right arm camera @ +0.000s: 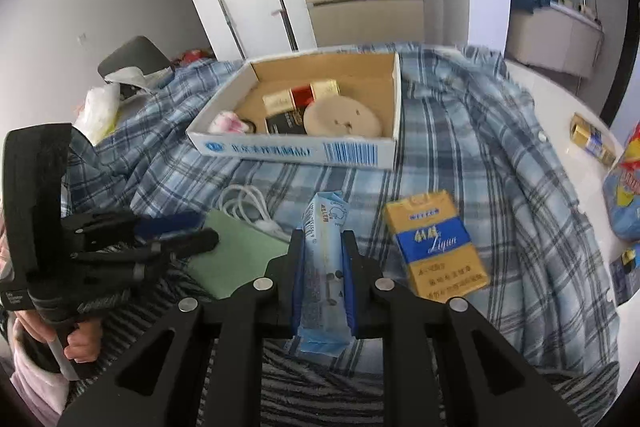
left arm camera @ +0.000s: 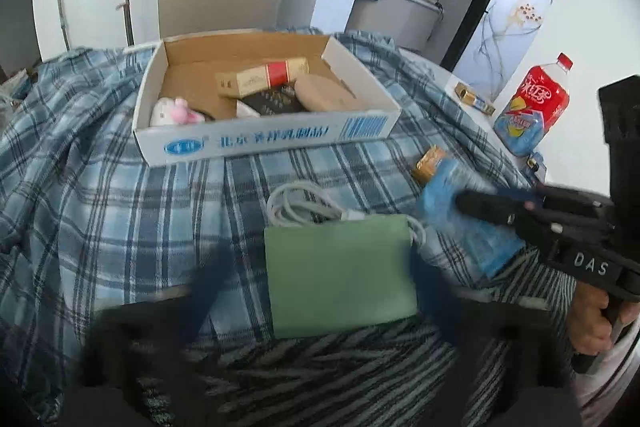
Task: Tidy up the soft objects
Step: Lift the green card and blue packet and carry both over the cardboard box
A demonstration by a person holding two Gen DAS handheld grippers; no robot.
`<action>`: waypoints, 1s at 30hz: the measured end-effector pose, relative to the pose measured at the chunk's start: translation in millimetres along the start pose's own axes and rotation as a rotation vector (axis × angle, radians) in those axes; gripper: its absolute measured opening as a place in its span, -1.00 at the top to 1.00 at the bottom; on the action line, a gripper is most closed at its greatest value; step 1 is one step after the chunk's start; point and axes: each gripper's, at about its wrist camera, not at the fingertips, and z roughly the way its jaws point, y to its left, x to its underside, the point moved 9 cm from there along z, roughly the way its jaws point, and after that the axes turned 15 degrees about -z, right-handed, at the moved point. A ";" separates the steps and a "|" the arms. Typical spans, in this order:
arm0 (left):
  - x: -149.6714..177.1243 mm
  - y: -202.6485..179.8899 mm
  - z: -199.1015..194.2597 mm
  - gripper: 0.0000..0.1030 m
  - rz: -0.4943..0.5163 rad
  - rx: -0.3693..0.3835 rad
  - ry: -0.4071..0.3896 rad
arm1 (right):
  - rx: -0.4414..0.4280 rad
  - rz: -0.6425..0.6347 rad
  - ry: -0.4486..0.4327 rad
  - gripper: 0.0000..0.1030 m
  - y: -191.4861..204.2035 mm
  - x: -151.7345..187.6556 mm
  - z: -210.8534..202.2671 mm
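While several things already lie in the box (left arm camera: pixel 256 143), sorting is partway — more waits outside.
Right gripper (right arm camera: pixel 323 263) clenched on a tissue pack (right arm camera: pixel 320 291); left gripper (left arm camera: pixel 320 291) released, green pouch (left arm camera: pixel 340 275) between its fingers, before the box.

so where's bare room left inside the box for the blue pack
Free: the cardboard box floor along its far wall, and the near-left stretch beside the pink plush. Crowded: the right half, with gold-red carton, dark packet and round pad overlapping.

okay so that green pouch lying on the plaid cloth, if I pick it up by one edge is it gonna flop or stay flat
The green pouch looks thin and flat with soft corners, so it probably droops from one edge. It seems light. The white cable touches its far edge and may drag along.
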 end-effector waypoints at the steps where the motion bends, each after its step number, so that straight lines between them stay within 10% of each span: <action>1: -1.6 -1.5 0.7 -0.91 0.008 -0.005 0.004 | -0.032 0.019 0.008 0.69 0.0 3.0 1.3; 5: -7.3 -14.9 1.2 -0.91 0.146 -0.055 0.035 | -0.039 0.028 0.037 0.69 -4.7 13.6 0.1; 13: 23.1 -57.3 8.9 -0.91 0.747 -0.244 0.163 | -0.062 0.027 0.014 0.69 -16.6 15.1 -15.0; 22: 38.1 -54.7 46.6 -0.91 0.844 -0.325 0.310 | -0.101 0.009 0.008 0.69 -7.8 15.5 -19.4; 30: 43.5 -47.9 38.7 -0.85 0.863 -0.242 0.373 | -0.115 0.033 0.026 0.69 -18.0 26.8 -21.0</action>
